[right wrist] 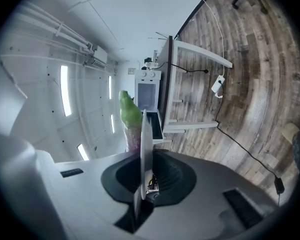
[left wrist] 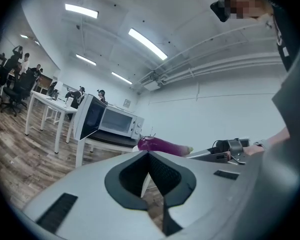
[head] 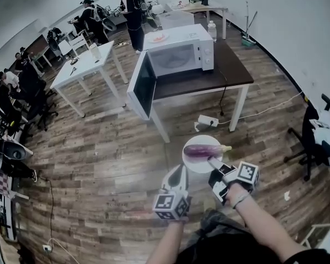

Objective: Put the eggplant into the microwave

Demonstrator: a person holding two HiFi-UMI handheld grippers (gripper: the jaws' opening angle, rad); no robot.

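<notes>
**Eggplant lifted, not yet delivered**

The right gripper (head: pixel 213 163) has its fingers (right wrist: pixel 177 176) clamped on a white plate (head: pixel 195 164) rim. The eggplant (head: pixel 203 150) lies on the plate, just beyond them. The left gripper (head: pixel 179 172) is closed and empty beside the plate. The microwave (head: pixel 179 51) stands door-open on the dark worktop (head: pixel 231 65), well ahead. We judge the pickup done; carrying and placing inside remain.

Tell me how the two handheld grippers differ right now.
The right gripper has its jaws clamped on the rim of the white plate; the left gripper has its jaws closed on nothing. The right gripper carries the plate with the eggplant lying on it; the left gripper carries nothing and sits beside the plate. Both point roughly toward the open microwave.
</notes>
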